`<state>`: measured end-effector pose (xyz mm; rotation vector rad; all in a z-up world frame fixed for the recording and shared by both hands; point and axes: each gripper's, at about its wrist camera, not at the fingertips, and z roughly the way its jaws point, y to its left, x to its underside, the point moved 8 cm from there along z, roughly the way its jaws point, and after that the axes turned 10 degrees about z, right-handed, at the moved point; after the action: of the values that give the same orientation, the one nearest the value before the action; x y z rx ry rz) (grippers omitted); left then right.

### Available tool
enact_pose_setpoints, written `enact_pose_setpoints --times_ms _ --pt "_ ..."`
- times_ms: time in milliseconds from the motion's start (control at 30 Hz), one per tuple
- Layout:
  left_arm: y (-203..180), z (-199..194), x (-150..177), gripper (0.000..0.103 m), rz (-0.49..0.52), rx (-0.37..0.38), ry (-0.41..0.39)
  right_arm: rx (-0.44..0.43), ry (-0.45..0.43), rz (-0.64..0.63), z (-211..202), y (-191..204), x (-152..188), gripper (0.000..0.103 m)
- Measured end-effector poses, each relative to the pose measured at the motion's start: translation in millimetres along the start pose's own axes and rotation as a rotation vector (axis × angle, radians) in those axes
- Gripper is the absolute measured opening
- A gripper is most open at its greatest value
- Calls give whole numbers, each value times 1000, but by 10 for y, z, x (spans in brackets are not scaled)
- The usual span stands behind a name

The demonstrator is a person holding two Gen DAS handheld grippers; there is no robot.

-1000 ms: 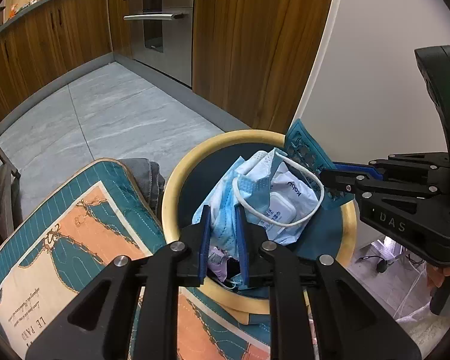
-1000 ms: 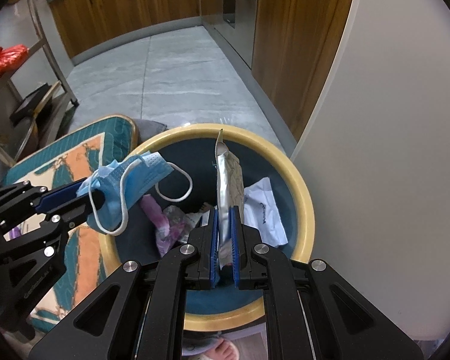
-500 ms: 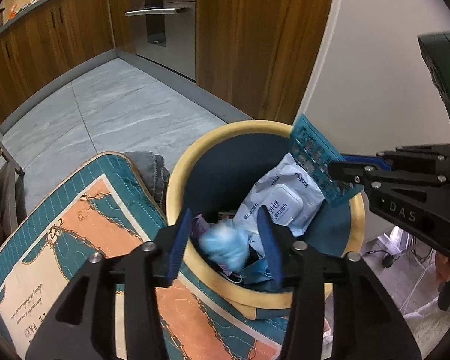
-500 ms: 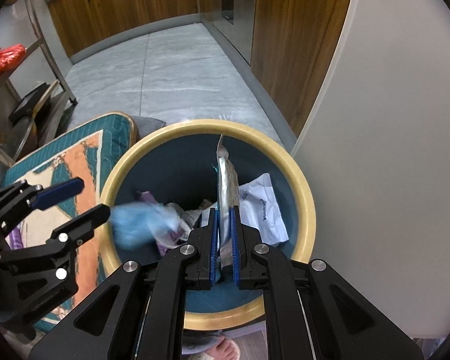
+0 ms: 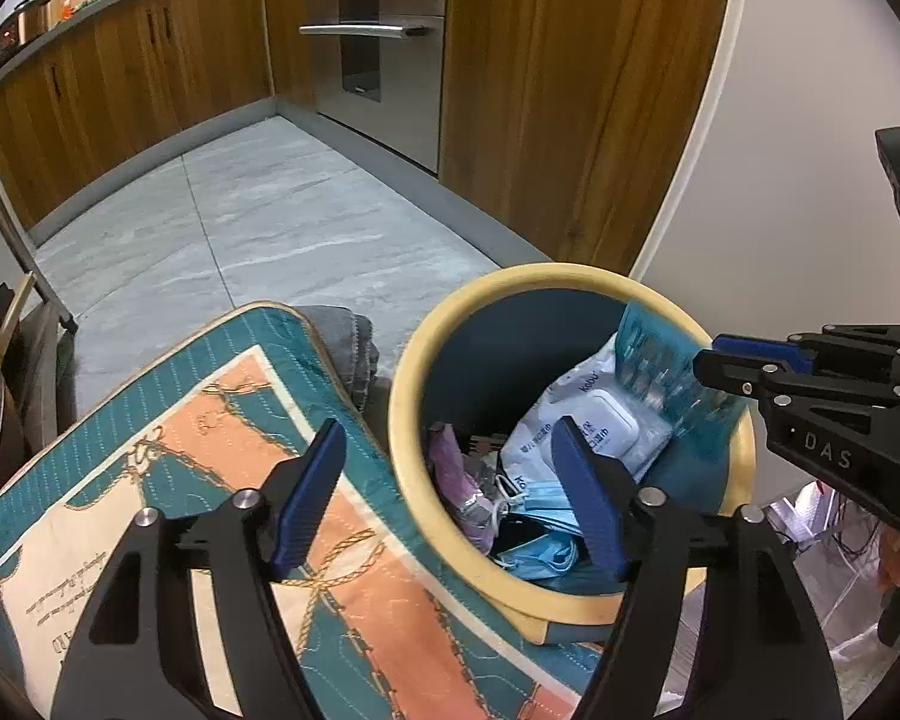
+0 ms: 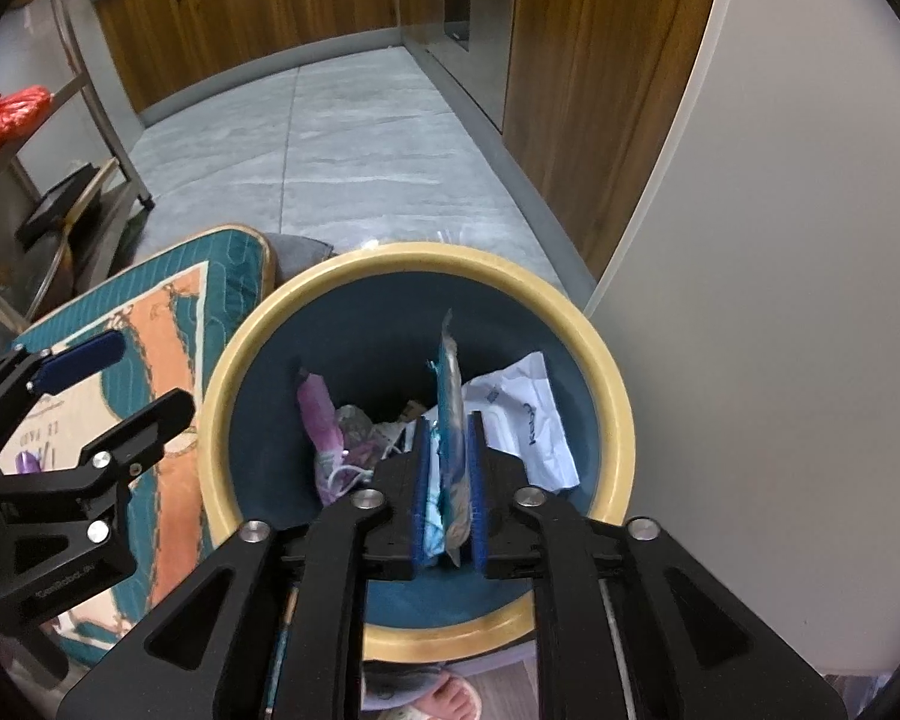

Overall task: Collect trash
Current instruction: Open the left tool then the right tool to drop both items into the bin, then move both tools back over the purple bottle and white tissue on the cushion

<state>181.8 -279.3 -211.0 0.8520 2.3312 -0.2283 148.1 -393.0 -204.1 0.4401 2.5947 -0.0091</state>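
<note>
I am spreading my left fingers (image 5: pixel 450 492), empty, above the yellow-rimmed blue bin (image 6: pixel 618 420). My right fingers (image 6: pixel 447 480) are loosening around the teal foil blister pack (image 6: pixel 453 414), not yet dropped.

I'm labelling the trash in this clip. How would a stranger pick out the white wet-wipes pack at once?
Find the round bin with the pale yellow rim and dark blue inside, beside the teal and orange cushion. Inside it, the wet-wipes pack leans against the wall nearest the right gripper. It is the only white soft pack with a hard flip lid, unlike the blue face mask and pink wrapper beside it.
</note>
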Motion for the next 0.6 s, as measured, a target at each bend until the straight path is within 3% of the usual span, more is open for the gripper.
enact_pose_setpoints --times_ms 167,333,600 --pt "99 -128 10 76 -12 -25 -12 8 -26 10 -114 41 -64 41" --pt "204 -305 51 81 -15 -44 -15 38 -80 21 -281 66 -141 81" --pt "580 -867 189 95 -49 -102 -56 60 -114 90 -405 74 -186 94"
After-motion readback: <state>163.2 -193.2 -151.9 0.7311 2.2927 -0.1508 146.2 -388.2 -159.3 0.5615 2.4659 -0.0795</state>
